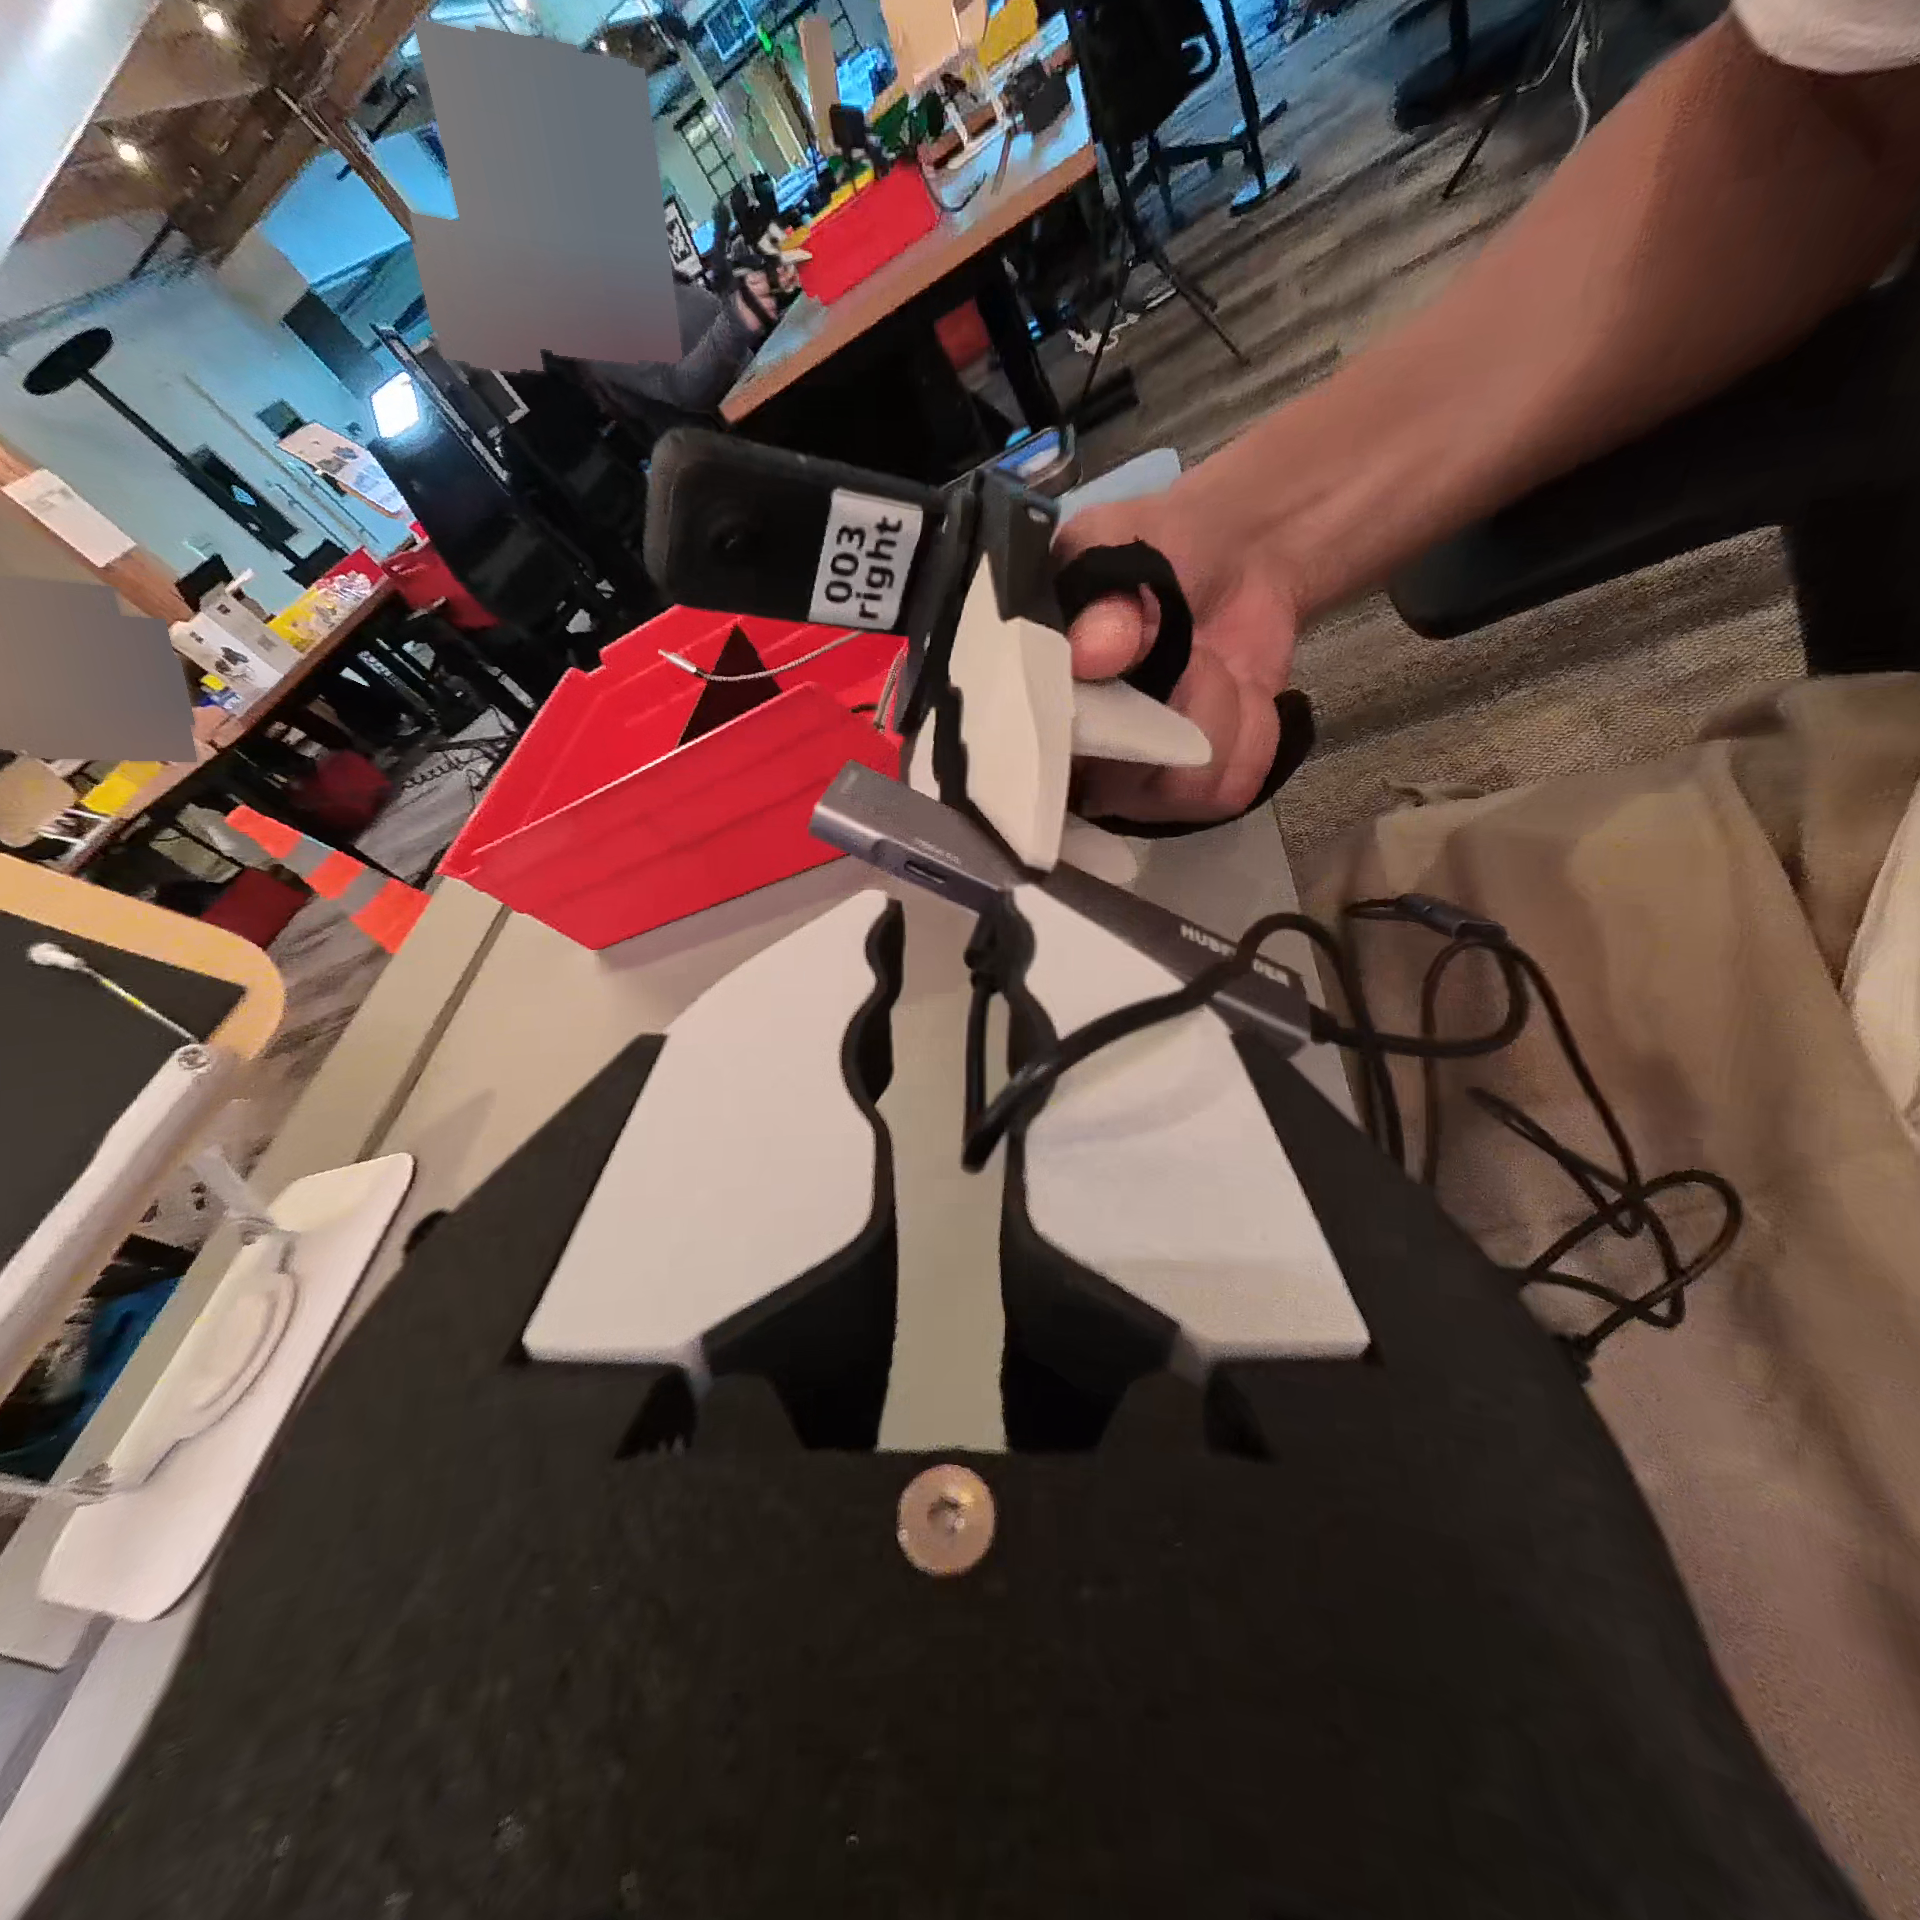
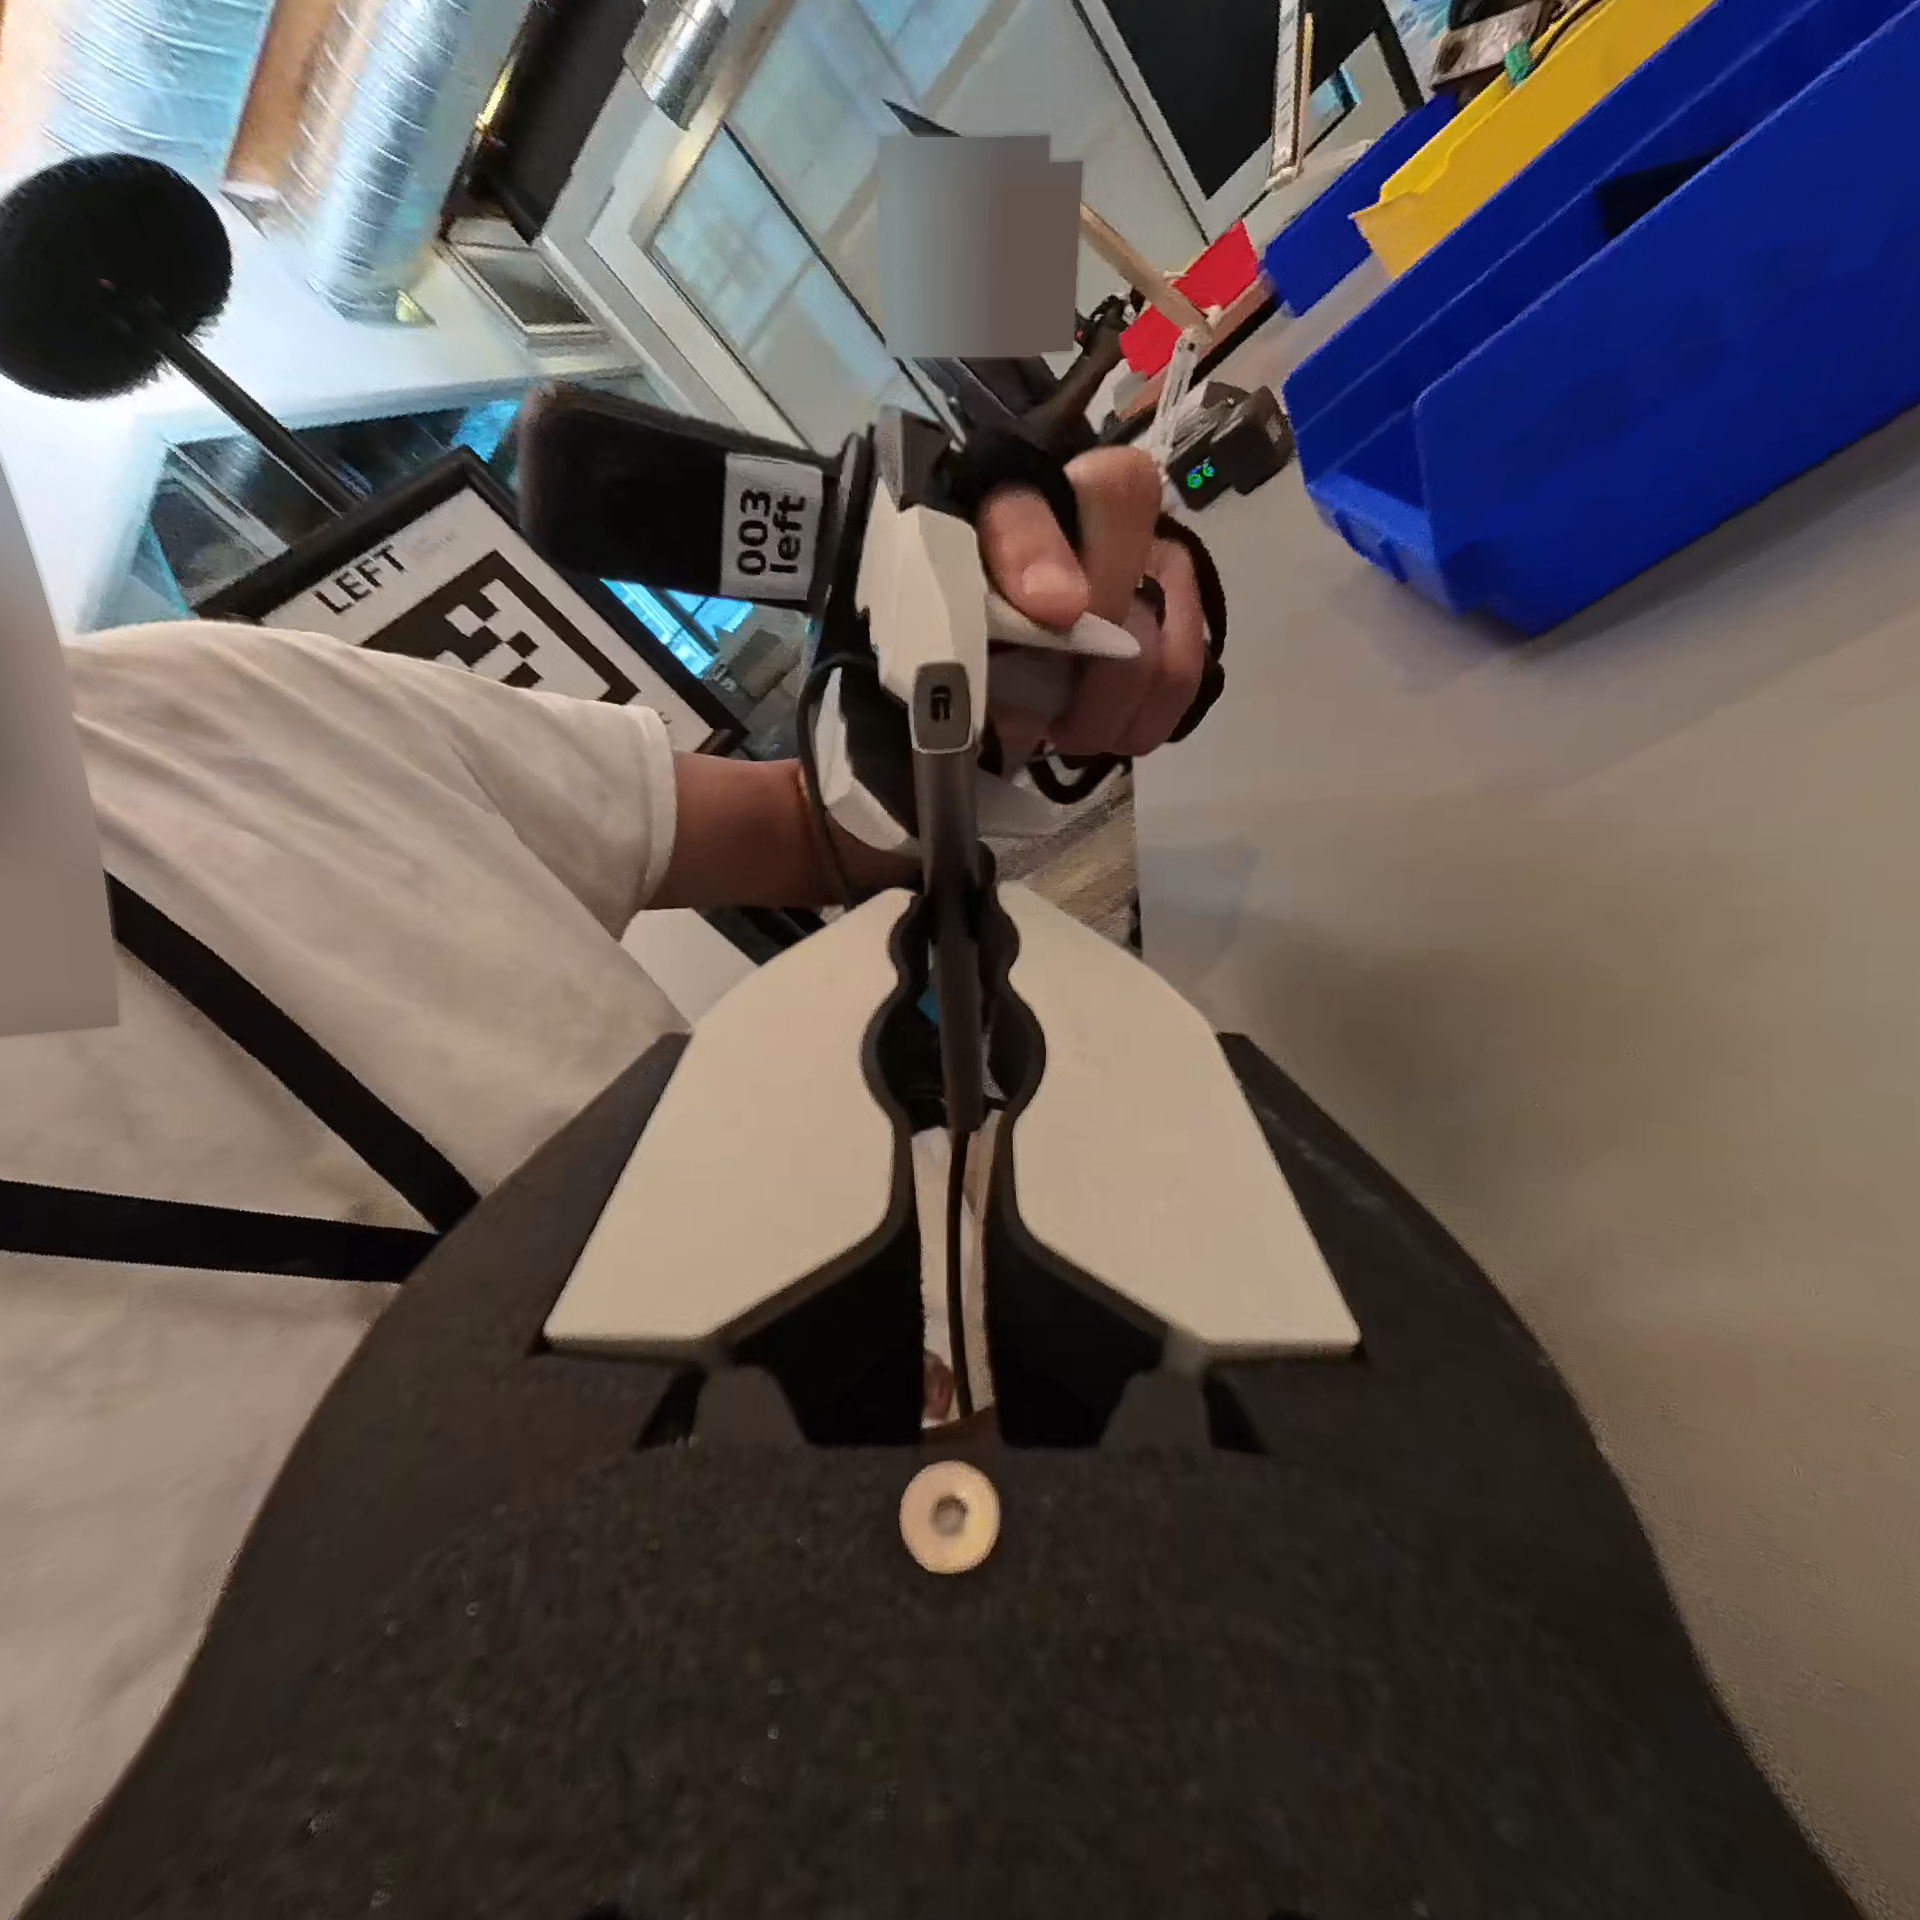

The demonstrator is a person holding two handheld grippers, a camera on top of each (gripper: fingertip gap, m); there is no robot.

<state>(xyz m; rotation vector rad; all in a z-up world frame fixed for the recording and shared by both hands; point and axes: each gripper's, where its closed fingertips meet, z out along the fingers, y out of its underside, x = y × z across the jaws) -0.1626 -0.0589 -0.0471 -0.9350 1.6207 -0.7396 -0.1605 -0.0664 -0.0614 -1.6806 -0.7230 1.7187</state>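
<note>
Grey table [image 1: 540,997] fills the near view, in a big busy workroom with more desks behind. A red bin [image 1: 665,810] sits on the table, just past the grippers. In the right wrist view, blue bins [image 2: 1621,416] stand on the table to the right, with a yellow bin [image 2: 1475,177] behind them.

The right gripper [image 2: 951,925] has its white fingers [image 2: 790,1143] closed tight on a thin grey hub [image 2: 943,717]. The hub is a long flat stick with ports on its side. It is held up off the table, pinched near its cable end, and its far end pokes out past the fingertips. In the left wrist view the same hub [image 1: 914,847] sits slanted under the right gripper [image 1: 1023,831].

The left gripper [image 1: 961,935] is closed on the black cable [image 1: 1039,1060] that comes from the hub. It pinches the cable at its tips, right beside the hub. The rest of the cable loops down and lies in a loose tangle [image 1: 1600,1236] on tan cloth [image 1: 1558,1455] to the right.

A hand [image 1: 1195,665] holds the right gripper. Another hand [image 2: 1101,623] holds the left gripper [image 2: 883,769] in the right wrist view. The two grippers are very near each other.

A white stand [image 1: 208,1382] rests on the table at the left.
</note>
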